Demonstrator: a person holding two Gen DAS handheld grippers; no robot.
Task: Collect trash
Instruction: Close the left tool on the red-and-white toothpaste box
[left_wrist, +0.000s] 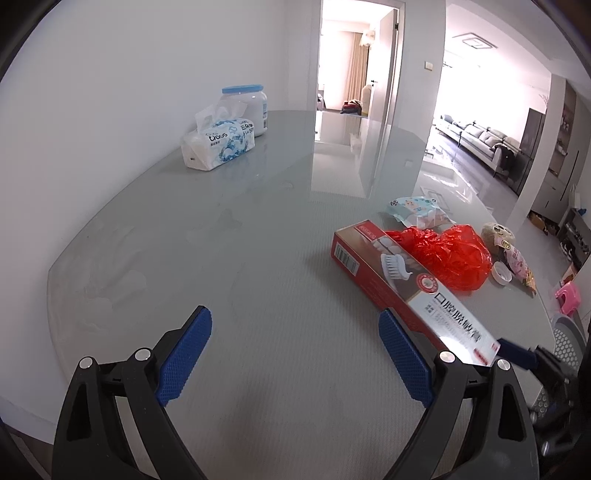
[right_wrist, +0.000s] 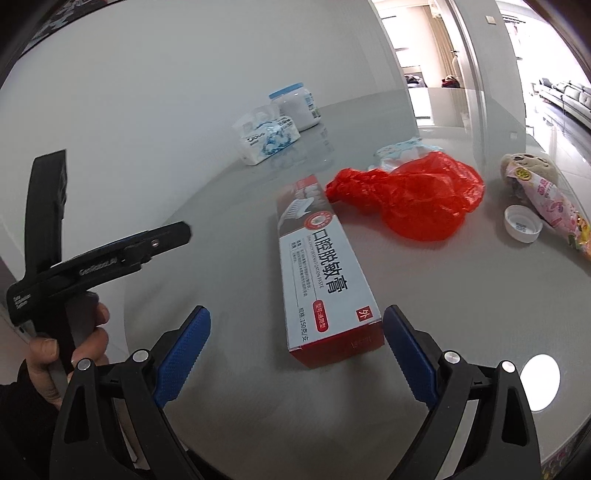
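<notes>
A long red and white toothpaste box (right_wrist: 325, 273) lies on the grey glass table, its near end between the blue pads of my open right gripper (right_wrist: 297, 332) without touching them. Behind it sit a crumpled red plastic bag (right_wrist: 413, 195), a white bottle cap (right_wrist: 522, 223), a pink snack wrapper (right_wrist: 554, 206) and a light blue wipes pack (right_wrist: 399, 151). My left gripper (left_wrist: 295, 339) stands open over bare table, left of the toothpaste box (left_wrist: 402, 284); the red plastic bag (left_wrist: 450, 254) lies beyond it. A hand (right_wrist: 70, 343) holds the left gripper's handle.
A tissue pack (left_wrist: 218, 142) and a blue-lidded white jar (left_wrist: 249, 109) stand at the table's far left by the wall. A brown plush toy (right_wrist: 524, 166) sits behind the snack wrapper. The table edge (left_wrist: 532, 291) curves on the right; a pink stool (left_wrist: 567, 297) stands on the floor.
</notes>
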